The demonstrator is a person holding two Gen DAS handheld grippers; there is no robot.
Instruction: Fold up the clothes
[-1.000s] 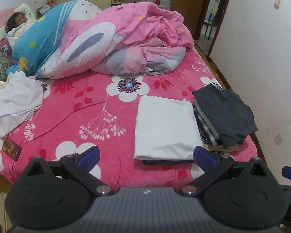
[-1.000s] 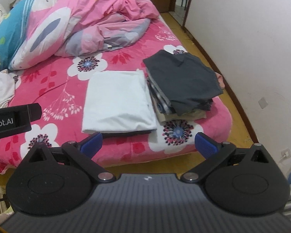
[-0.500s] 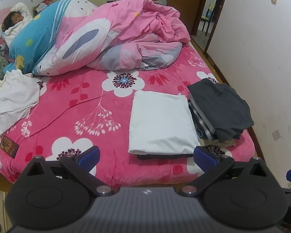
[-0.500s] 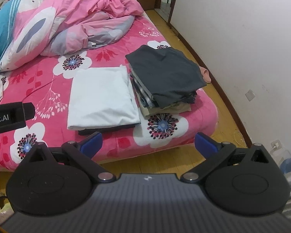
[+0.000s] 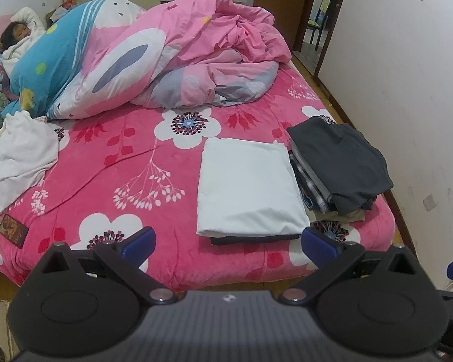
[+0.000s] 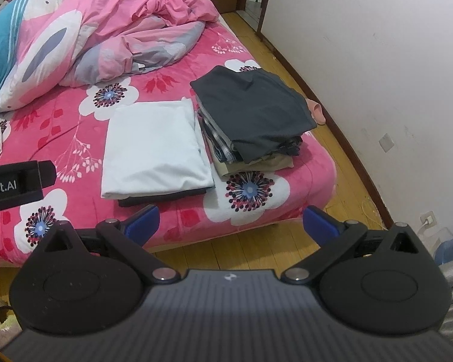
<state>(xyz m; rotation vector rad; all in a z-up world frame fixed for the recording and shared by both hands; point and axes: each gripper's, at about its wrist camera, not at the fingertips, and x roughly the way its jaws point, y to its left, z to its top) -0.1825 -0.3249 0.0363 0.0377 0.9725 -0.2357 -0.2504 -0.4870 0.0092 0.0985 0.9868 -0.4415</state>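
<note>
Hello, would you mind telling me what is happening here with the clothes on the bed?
A person holds two grippers at the foot of the bed, folding clothes. Right now neither the left hand-held gripper nor the right hand-held gripper holds anything; both are open and off the bedding. A folded white garment lies flat on a dark one, beside a stack of folded clothes. An unfolded white garment waits at the left edge.
</note>
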